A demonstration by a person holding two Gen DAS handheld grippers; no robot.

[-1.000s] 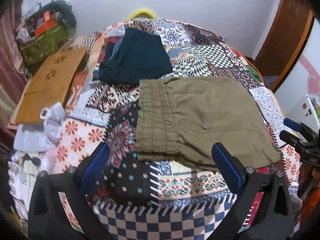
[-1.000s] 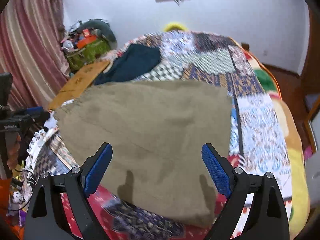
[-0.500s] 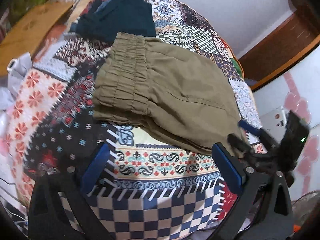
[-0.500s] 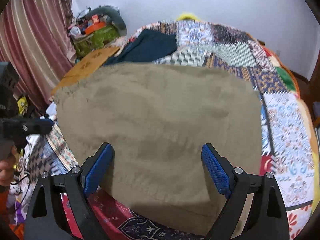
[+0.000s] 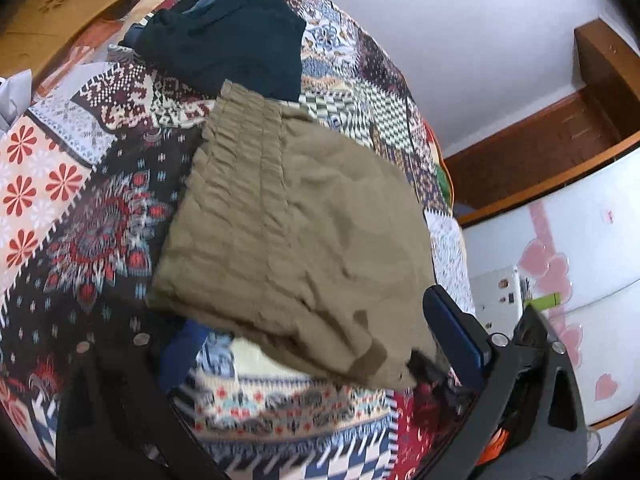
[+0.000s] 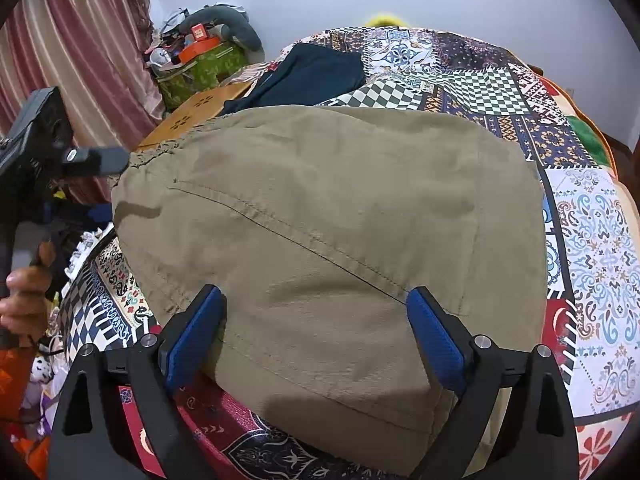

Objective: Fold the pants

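Pants (image 5: 296,216), one pair, olive-khaki woven cotton folded into a thick rounded block, lie on the quilt (image 5: 80,184) straight ahead of both grippers. Their gathered elastic waistband, ribbed with rows of stitching, sits at the far left end from the left gripper (image 5: 308,344); the near edge shows stacked layers and a hem. From the right gripper (image 6: 316,336) the cloth is smooth, crossed by one dark stitched seam running diagonally toward the right finger.

Left gripper: jaws wide but closing, the near corner of the pants between the blue ridged pads (image 5: 456,328). This view is blurred, so I cannot tell whether either pad touches the cloth yet. Right gripper: jaws wide apart, straddling the near edge of the pants, blue pads (image 6: 436,340) low against the fabric on either side, not pinching it.

Beyond the pants lies one dark teal garment (image 5: 236,36), soft and crumpled, just past the waistband. The quilt is a printed patchwork of checks, flowers and paisley. A flat wooden board (image 6: 192,116) rests off the bed's far left.
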